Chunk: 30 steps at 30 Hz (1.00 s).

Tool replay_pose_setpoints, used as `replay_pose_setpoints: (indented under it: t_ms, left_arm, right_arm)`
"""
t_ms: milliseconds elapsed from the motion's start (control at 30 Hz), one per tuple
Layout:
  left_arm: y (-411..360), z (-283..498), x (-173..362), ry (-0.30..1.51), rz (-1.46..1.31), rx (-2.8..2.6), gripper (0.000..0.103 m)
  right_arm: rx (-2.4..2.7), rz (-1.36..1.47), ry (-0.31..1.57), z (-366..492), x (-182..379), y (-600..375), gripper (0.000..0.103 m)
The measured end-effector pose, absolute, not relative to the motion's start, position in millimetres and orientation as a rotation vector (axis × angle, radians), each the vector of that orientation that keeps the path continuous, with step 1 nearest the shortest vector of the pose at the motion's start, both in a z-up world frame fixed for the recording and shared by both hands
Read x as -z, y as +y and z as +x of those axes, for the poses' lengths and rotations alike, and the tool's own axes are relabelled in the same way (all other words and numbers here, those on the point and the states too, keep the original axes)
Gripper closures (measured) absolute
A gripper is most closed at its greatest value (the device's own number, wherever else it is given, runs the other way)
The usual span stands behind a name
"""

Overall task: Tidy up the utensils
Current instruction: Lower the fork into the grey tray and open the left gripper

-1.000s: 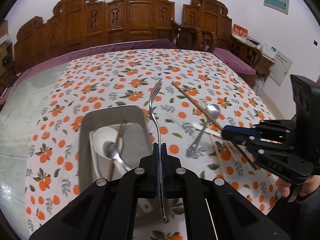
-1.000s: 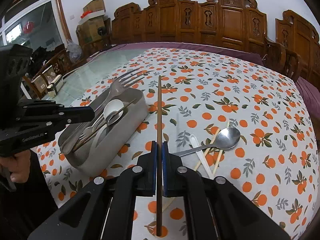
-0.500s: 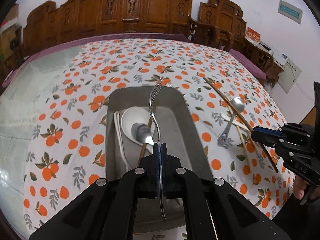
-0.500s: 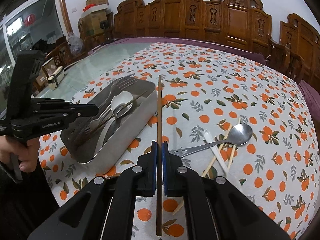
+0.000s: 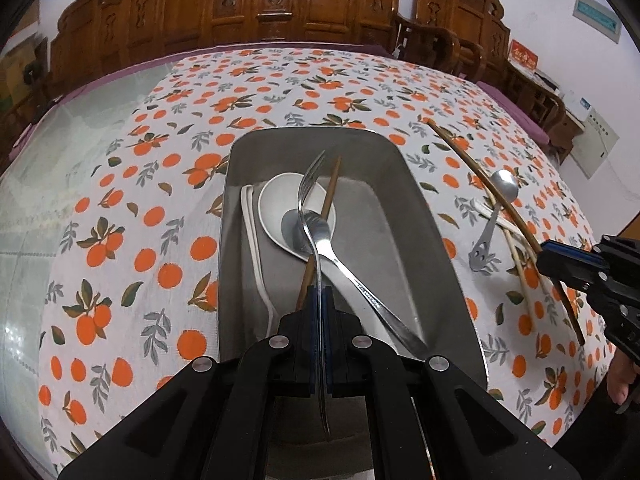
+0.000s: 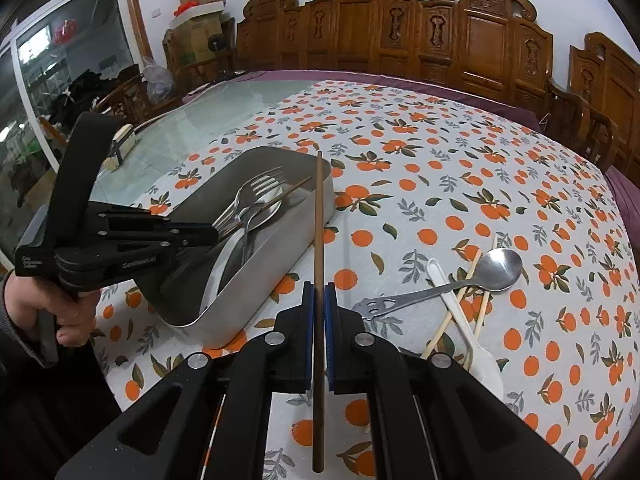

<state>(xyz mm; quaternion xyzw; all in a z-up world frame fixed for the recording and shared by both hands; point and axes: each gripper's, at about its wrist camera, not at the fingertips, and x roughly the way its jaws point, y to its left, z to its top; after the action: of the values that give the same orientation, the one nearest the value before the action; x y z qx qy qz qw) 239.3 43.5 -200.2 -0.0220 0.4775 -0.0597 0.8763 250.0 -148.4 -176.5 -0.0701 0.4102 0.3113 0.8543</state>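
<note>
My left gripper [image 5: 319, 292] is shut on a steel fork [image 5: 308, 188], which hangs tines forward over the inside of the metal tray [image 5: 440, 240]. In the tray lie a white ceramic spoon [image 5: 276, 208], a steel spoon [image 5: 360, 292] and a brown chopstick [image 5: 333, 182]. My right gripper [image 6: 319, 292] is shut on a dark brown chopstick [image 6: 319, 220] whose tip reaches the tray's [image 6: 276, 252] far right corner. From the right wrist view, the left gripper [image 6: 212, 232] holds the fork [image 6: 248, 192] low above the tray.
On the orange-print cloth to the right of the tray lie a steel spoon [image 6: 500, 268], pale chopsticks [image 6: 472, 280] and a white plastic spoon [image 6: 452, 308]. A person's hand [image 6: 60, 312] grips the left tool. Carved wooden chairs line the far edge of the table.
My left gripper has carried the fork from beside the tray to over its inside and come lower. The right gripper with its chopstick has drifted slightly nearer the tray.
</note>
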Motion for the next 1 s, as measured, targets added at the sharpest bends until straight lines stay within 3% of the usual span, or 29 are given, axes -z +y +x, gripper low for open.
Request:
replay_pose_setpoints:
  t_ms: [567, 767, 933, 1000]
  left_arm:
    - [53.6, 230.8, 174.2, 0.914, -0.037, 0.087, 0.1]
    - [60.8, 229.7, 163.4, 0.875, -0.035, 0.072, 0.079]
    - [68.1, 227.2, 150.5, 0.832, -0.051, 0.062, 0.052]
    - [72.9, 224.9, 144.5, 0.809, -0.056, 0.054, 0.029]
  right_arm:
    - [-0.667, -0.106, 0.83, 239.1, 162.1, -142.0, 0.097]
    - [-0.668, -0.08, 0.815, 231.0, 154.4, -134.0, 0.097]
    - [-0.649, -0.064, 0.815, 228.7, 146.8, -127.2, 0.097]
    - [-0.644, -0.057, 0.812, 227.4, 143.1, -123.1, 0.097]
